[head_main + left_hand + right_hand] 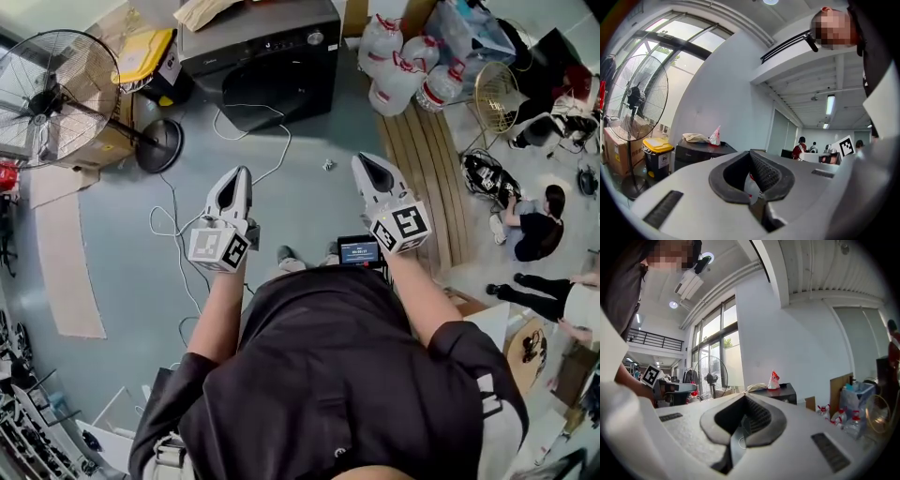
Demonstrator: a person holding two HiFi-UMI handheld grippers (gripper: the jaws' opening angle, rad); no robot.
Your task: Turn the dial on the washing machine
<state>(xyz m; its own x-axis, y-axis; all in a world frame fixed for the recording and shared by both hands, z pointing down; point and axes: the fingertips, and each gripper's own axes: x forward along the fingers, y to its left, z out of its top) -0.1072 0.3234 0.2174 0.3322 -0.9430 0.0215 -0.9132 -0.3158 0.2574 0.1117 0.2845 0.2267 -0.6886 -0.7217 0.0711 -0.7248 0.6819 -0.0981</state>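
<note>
The black washing machine stands on the floor ahead of me, with its round dial on the top panel at the right. A cloth and a small bag lie on its lid. Both grippers are held in the air at waist height, well short of the machine. My left gripper has its jaws together with nothing in them, and my right gripper is shut and empty too. The machine shows beyond the left gripper as a dark box, and beyond the right gripper as a dark box.
A standing fan and a yellow-lidded bin are left of the machine. Several water bottles and wooden planks lie to its right. Cables trail over the floor. A person sits at the right.
</note>
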